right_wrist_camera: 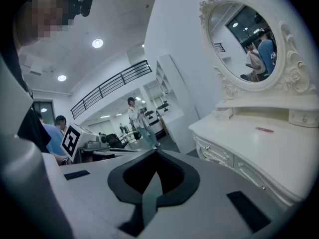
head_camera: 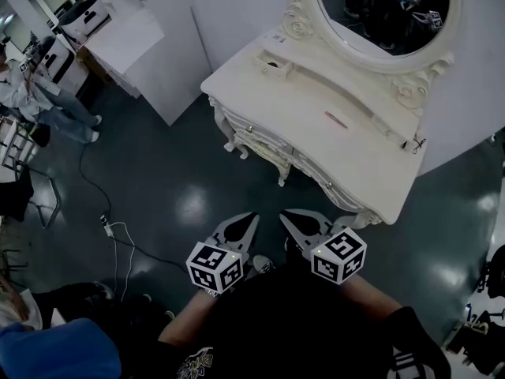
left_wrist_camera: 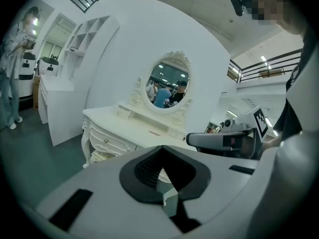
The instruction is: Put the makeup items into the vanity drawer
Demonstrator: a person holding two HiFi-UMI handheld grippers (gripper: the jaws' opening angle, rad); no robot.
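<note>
A dark, glossy floor (head_camera: 158, 180) fills most of the head view, and a white vanity (head_camera: 316, 109) with an oval mirror (head_camera: 379, 14) stands on it ahead of the person. A slim pink item (head_camera: 335, 119), probably one of the makeup pieces, lies on the bare top near the raised back shelf. The drawer fronts (head_camera: 264, 140) below all look pushed in. The left gripper (head_camera: 250, 219) and the right gripper (head_camera: 287, 215) hang side by side over the floor, well apart from the vanity, so the task appears not yet begun. In the left gripper view, the left gripper (left_wrist_camera: 162, 149) has its jaws together at the tips with nothing clamped. Beyond them are the vanity (left_wrist_camera: 114, 121) and the pink item (left_wrist_camera: 154, 132). In the right gripper view, the right gripper (right_wrist_camera: 156, 153) is likewise closed and empty. The vanity (right_wrist_camera: 249, 143) stands off to its right, the pink item (right_wrist_camera: 264, 130) lies flat on top, and a small knob shows on a drawer (right_wrist_camera: 214, 153). To do this step well, the person should probably step close first and pull one drawer out squarely by its knob. The other gripper's jaws should then part and pinch the pink item across its narrow width, low against the top, so it does not roll away.
</note>
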